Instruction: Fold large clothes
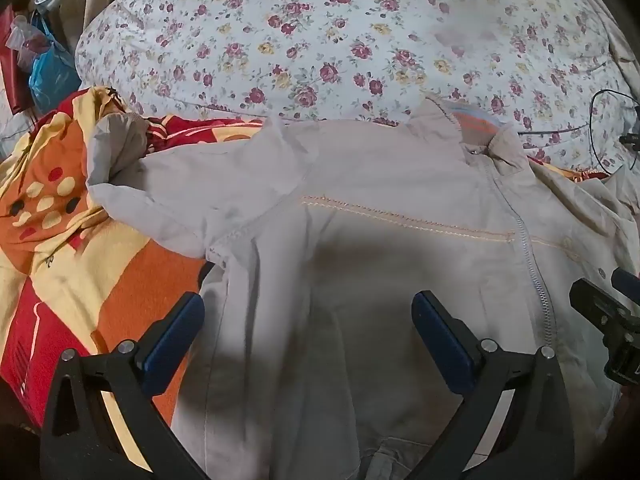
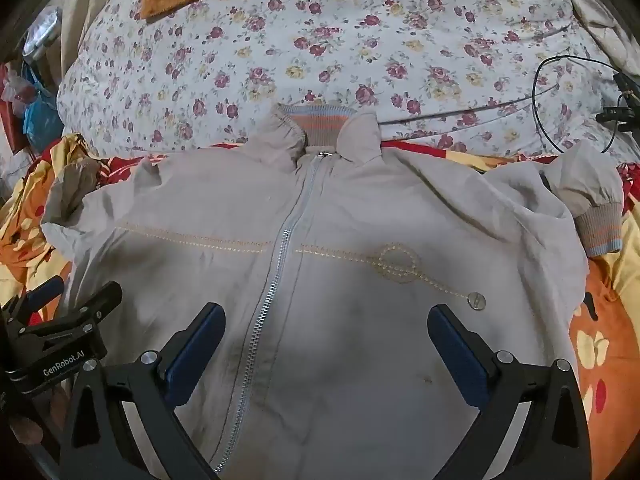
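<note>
A beige zip-up jacket (image 2: 340, 280) lies front up and zipped on a bed, its striped knit collar (image 2: 320, 120) at the far end. One sleeve is bunched at the left (image 1: 116, 160); the other ends in a ribbed cuff (image 2: 600, 232) at the right. My left gripper (image 1: 308, 312) hovers open over the jacket's left half, nothing between its blue pads (image 1: 176, 340). My right gripper (image 2: 326, 320) is open above the chest, right of the zipper (image 2: 276, 280), and is empty too. Each gripper shows at the edge of the other's view: the right (image 1: 608, 320), the left (image 2: 60, 328).
The jacket rests on an orange, red and yellow blanket (image 1: 60, 240). Behind it lies a white floral quilt (image 2: 320, 48) with a black cable (image 2: 560, 100) on its right side. Blue and red bags (image 1: 44, 64) sit off the bed at the far left.
</note>
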### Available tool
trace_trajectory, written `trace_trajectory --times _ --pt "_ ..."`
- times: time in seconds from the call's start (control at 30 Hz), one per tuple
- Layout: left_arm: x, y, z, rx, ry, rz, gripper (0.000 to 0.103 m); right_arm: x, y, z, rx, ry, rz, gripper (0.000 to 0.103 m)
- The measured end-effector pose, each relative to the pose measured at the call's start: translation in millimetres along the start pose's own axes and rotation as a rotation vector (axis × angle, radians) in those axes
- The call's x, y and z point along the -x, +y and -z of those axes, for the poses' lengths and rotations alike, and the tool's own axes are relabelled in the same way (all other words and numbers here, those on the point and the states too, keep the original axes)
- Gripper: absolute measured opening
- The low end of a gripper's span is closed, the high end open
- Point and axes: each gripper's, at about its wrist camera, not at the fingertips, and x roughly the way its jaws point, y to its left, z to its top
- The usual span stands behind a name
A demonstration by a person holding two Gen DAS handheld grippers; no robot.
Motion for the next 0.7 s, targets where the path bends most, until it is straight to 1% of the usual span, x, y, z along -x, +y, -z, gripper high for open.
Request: trace_trajectory --times 0.47,0.67,0.7 --pt "-2.8 1.2 2.6 0.002 0.006 -0.008 0.103 -4.5 10.7 3.3 0.027 -0.004 0.016 0.102" --pt "-2.6 0.8 3.5 -0.006 -0.001 -0.012 0.103 -7.1 6.8 2.1 0.016 0.013 -0.002 0.102" --pt "-2.6 0.7 3.5 -0.007 0.000 -0.012 0.103 -7.2 7.0 1.5 0.012 -0.005 -0.009 0.102"
